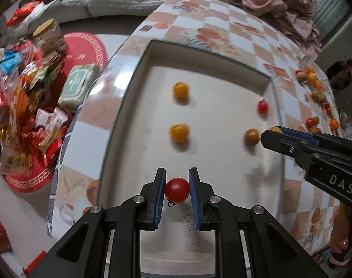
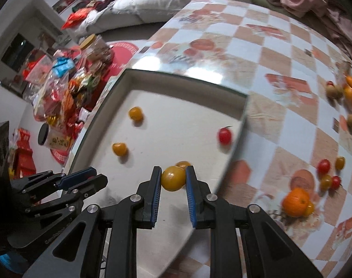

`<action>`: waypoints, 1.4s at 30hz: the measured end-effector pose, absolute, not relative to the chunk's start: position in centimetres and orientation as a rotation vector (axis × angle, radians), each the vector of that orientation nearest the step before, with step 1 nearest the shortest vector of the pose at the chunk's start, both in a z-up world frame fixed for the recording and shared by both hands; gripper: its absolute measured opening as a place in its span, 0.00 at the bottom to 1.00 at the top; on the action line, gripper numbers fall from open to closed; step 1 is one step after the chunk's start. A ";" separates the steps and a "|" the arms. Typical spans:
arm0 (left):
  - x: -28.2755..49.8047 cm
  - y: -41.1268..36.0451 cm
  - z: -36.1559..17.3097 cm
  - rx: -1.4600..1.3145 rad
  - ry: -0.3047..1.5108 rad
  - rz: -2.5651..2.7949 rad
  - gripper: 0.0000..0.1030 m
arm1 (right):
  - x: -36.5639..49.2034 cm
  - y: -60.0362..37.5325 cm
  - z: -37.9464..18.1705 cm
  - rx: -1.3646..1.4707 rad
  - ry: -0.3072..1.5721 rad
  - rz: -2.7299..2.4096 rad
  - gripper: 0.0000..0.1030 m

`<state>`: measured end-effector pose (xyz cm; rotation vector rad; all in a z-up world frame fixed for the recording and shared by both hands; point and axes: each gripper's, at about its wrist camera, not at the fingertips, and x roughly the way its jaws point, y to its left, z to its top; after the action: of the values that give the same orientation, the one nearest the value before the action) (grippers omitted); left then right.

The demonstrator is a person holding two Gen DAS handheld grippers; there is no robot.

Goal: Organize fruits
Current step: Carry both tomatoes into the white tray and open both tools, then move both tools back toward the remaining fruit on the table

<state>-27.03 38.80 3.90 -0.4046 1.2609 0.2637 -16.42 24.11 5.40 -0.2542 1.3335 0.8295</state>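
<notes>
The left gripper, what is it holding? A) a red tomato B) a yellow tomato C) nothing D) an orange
A: the left gripper is shut on a red tomato over the tray, its blue pads pressing on either side, while the yellow tomato sits in the right gripper.
</notes>
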 end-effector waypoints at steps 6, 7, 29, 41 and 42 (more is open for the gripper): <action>-27.8 39.3 2.5 -0.393 1.287 0.286 0.21 | -18.1 25.4 3.5 -0.294 1.374 0.835 0.22; -27.8 39.3 2.3 -0.390 1.290 0.289 0.21 | -18.2 25.5 3.2 -0.301 1.378 0.832 0.22; -27.9 38.9 2.8 -0.315 1.291 0.313 0.73 | -18.2 25.0 3.6 -0.278 1.376 0.806 0.54; -25.6 36.1 4.3 -0.218 1.310 0.262 0.73 | -16.0 20.3 6.4 -0.173 1.333 0.709 0.78; -25.2 35.6 4.5 -0.208 1.306 0.248 0.73 | -15.7 19.4 6.4 -0.162 1.335 0.689 0.78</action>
<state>-25.17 35.55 4.55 -0.2083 1.3059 0.2476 -15.67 19.44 6.42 -0.1617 1.3346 0.6894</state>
